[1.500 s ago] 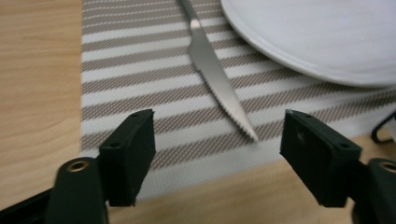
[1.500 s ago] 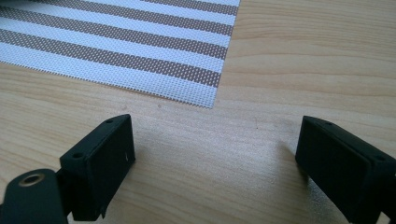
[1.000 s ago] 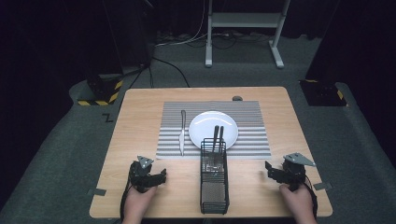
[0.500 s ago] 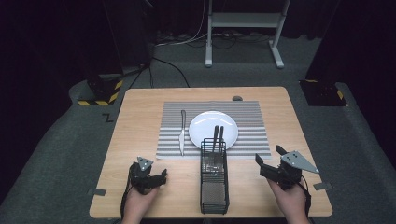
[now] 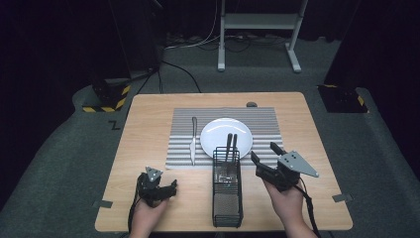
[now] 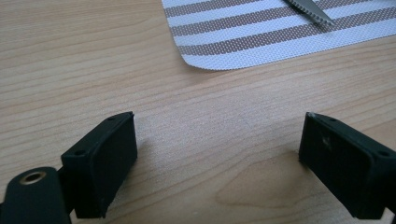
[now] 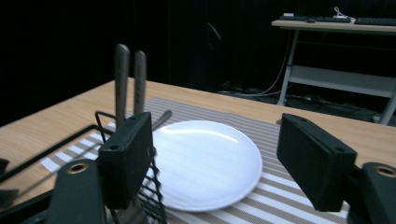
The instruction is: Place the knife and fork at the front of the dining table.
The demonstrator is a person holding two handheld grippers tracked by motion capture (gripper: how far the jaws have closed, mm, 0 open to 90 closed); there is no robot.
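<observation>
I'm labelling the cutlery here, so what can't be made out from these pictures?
- Utensil heads: hidden in the caddy, high view; only two handles stick up.
- Same in the right gripper view: the left jaw covers them below the handles.
- Knife: cut off by the top edge, left gripper view.
- Dark thing at the mat's far edge: too small.

Dark room, grey carpet (image 5: 69, 148), white desk frame (image 5: 257, 29)

Left gripper (image 5: 171, 186) rests low, jaws wide; right gripper (image 5: 265, 158) raised, jaws just narrowing, empty.
</observation>
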